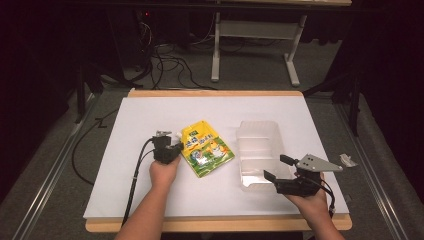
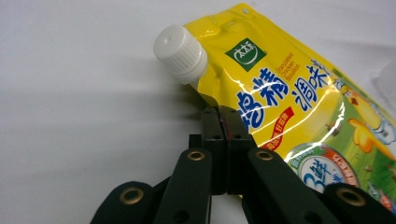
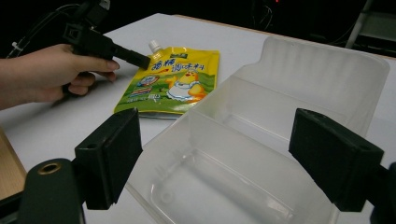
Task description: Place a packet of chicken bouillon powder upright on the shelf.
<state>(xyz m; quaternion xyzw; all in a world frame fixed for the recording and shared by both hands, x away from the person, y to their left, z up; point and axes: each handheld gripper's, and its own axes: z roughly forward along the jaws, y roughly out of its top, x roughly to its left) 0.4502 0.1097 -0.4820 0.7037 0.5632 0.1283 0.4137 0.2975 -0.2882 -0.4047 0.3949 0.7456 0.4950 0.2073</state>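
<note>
My left gripper (image 1: pixel 175 148) is pinched tight on the yellow spout pouch (image 1: pixel 206 148). In the left gripper view my two black jaws meet with no gap between them, clamped on the pouch's (image 2: pixel 299 98) edge just below its white screw cap (image 2: pixel 180 52). The pouch lies flat on the white table sheet (image 1: pixel 150 120), near the middle, with its cap end turned toward my left hand (image 1: pixel 164 172) and its printed face up. From the right gripper view I can see that same left gripper (image 3: pixel 142 60) laid against the cap corner of the pouch (image 3: pixel 173 81), though from that angle I cannot quite tell how much of the edge sits between the pads.

My right gripper (image 1: pixel 277 167) stands wide, holding nothing. Its jaws frame the near end of the clear plastic tray (image 1: pixel 257 150), which sits just right of the pouch; in the right gripper view the two black pads are far apart, one on each side of the tray (image 3: pixel 261 154), and I cannot tell for sure whether they touch its rim. My right hand (image 1: pixel 312 200) rests near the front edge of the table.
</note>
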